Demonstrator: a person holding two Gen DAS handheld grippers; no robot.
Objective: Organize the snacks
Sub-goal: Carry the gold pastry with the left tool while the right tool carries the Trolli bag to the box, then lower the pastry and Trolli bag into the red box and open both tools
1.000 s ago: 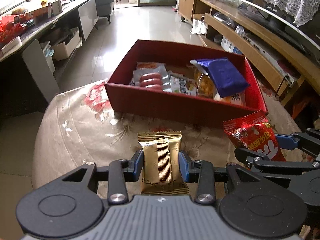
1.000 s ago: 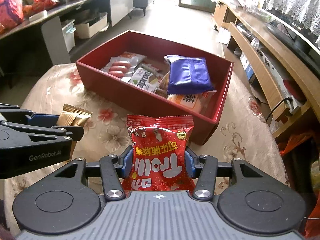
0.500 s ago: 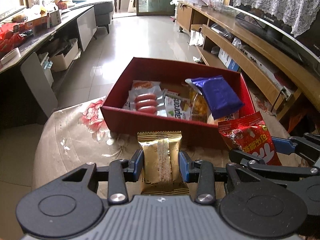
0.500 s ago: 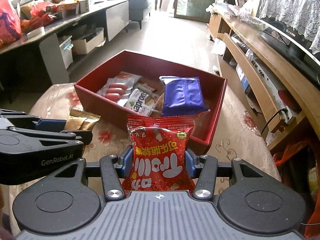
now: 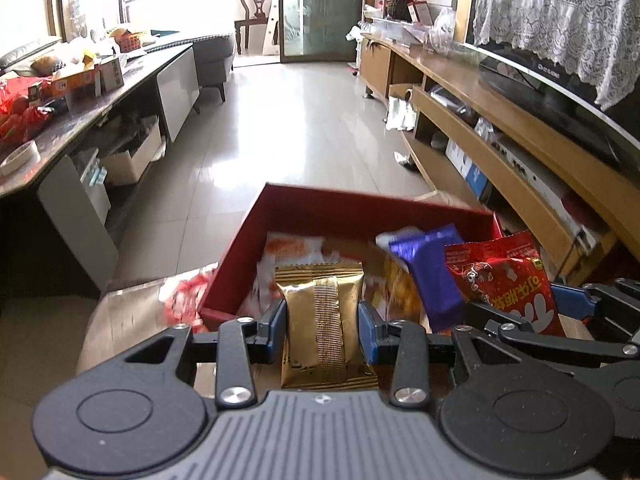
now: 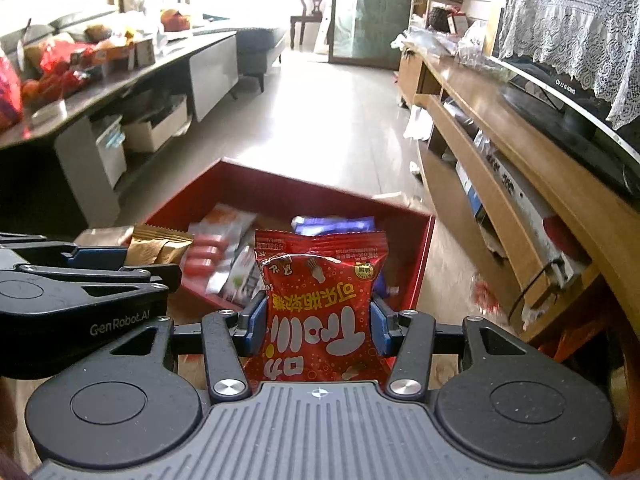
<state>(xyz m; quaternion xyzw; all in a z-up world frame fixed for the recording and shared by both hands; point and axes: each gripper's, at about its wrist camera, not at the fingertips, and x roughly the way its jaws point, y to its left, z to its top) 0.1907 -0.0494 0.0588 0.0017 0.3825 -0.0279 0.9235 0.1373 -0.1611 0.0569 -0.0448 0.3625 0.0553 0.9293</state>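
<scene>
My left gripper is shut on a gold snack packet and holds it above the near wall of the red box. My right gripper is shut on a red snack bag, raised beside it over the red box. The red bag shows at the right of the left wrist view, the gold packet at the left of the right wrist view. The box holds a blue packet, sausages and other snacks.
The box sits on a floral cloth-covered table. A wooden TV unit runs along the right. A cluttered dark counter runs along the left. Tiled floor lies beyond the box.
Both grippers have lifted and moved forward with their packets, from above the cloth to over the red box's near edge. The box now sits lower in both views.
</scene>
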